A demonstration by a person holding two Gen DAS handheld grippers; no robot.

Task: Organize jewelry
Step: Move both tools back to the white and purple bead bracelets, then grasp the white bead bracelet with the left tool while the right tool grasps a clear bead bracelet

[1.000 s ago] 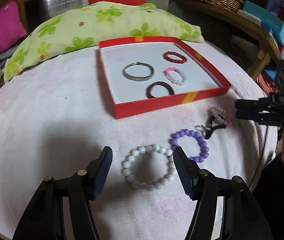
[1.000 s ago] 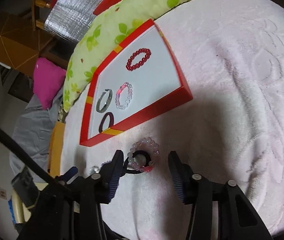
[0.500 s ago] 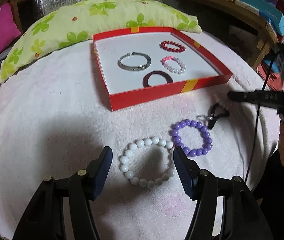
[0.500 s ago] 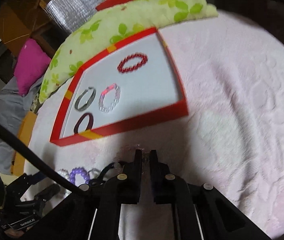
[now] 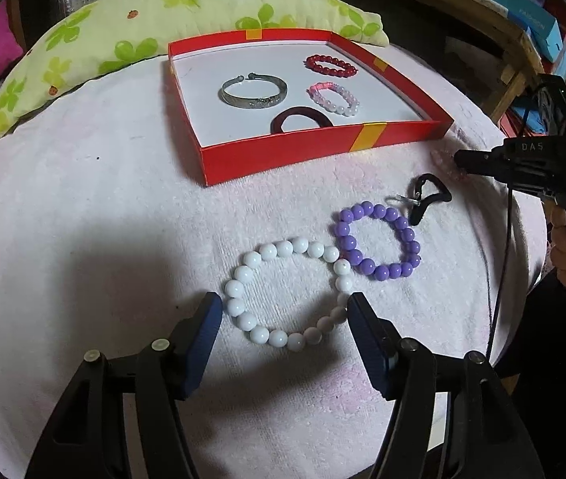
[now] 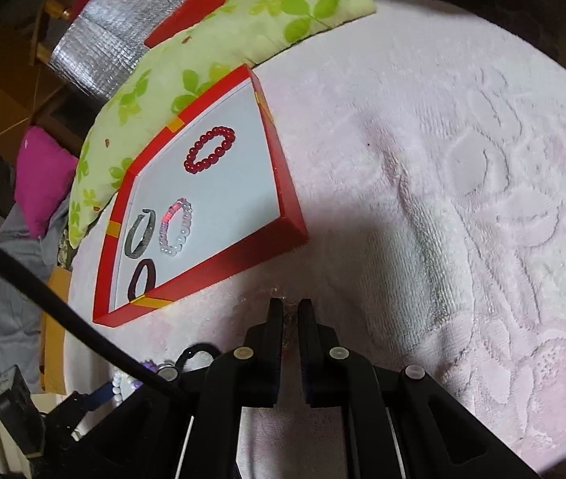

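Note:
A white bead bracelet (image 5: 289, 291) lies on the pale pink towel (image 5: 83, 219). My left gripper (image 5: 285, 319) is open, one finger on each side of the bracelet's near half. Beside it lie a purple bead bracelet (image 5: 377, 241) and a black hair tie (image 5: 428, 195) with a clip. The red box (image 5: 323, 147) holds a silver bangle (image 5: 253, 94), a red bead bracelet (image 5: 331, 66), a pink bead bracelet (image 5: 333, 97) and a dark hair band (image 5: 301, 117). At the right, my right gripper (image 5: 458, 158) (image 6: 291, 307) is shut on a pale pink bead bracelet (image 5: 440, 157), mostly hidden.
A green-flowered cushion (image 5: 163, 12) lies behind the box, with a magenta pillow (image 6: 39, 175) further left. A wooden shelf with boxes (image 5: 522, 20) stands at the far right. A cable (image 5: 502, 271) hangs from the right gripper over the towel's edge.
The right gripper shut on the pale pink bracelet that lay on the black hair tie and carried it off it, toward the box. The left gripper's fingers now flank the white bracelet more closely.

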